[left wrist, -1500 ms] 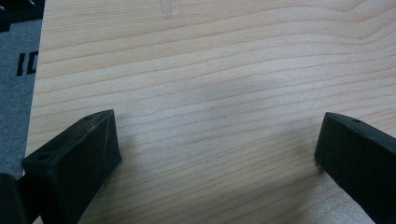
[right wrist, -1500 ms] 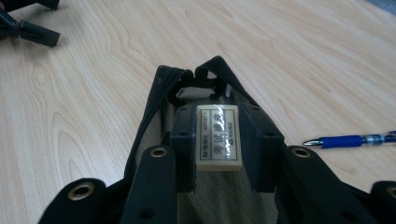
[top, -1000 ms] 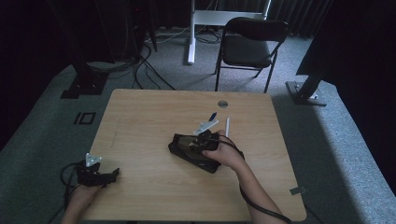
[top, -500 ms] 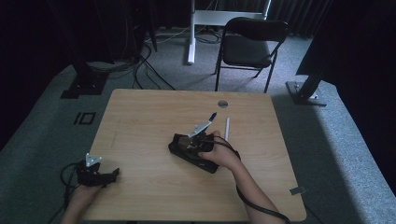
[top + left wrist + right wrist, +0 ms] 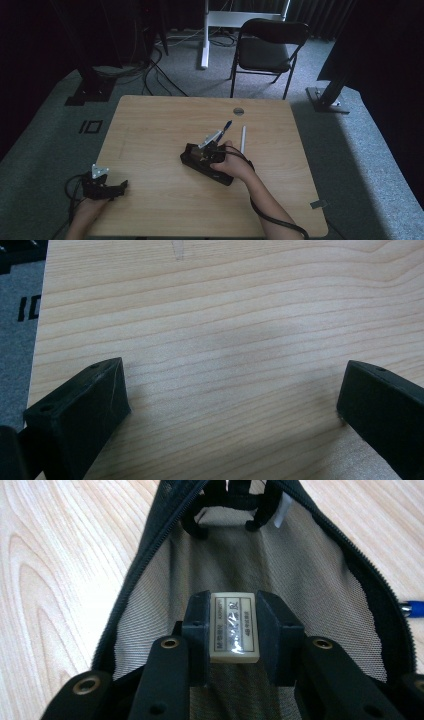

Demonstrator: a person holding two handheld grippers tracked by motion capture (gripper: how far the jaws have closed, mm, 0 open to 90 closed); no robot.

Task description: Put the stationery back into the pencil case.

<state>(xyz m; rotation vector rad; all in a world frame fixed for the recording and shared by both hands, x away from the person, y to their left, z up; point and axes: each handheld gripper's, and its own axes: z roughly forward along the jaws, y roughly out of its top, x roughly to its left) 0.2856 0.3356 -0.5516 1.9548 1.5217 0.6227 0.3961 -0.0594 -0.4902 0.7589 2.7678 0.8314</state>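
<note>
Gripping a small white eraser (image 5: pixel 234 630) between its two pads, the right gripper (image 5: pixel 233 630) sits at the lower centre of its own view, jaws narrowed onto the block, over the grey mesh lining of an unzipped black pencil case (image 5: pixel 320 570). From the high view, that case (image 5: pixel 200 164) lies mid-table, with a blue pen (image 5: pixel 221 131) and a white pen (image 5: pixel 243 139) just beside it. Bottom left, the left gripper (image 5: pixel 102 186) rests at the table (image 5: pixel 150 130) edge, jaws spread wide, holding nothing.
</note>
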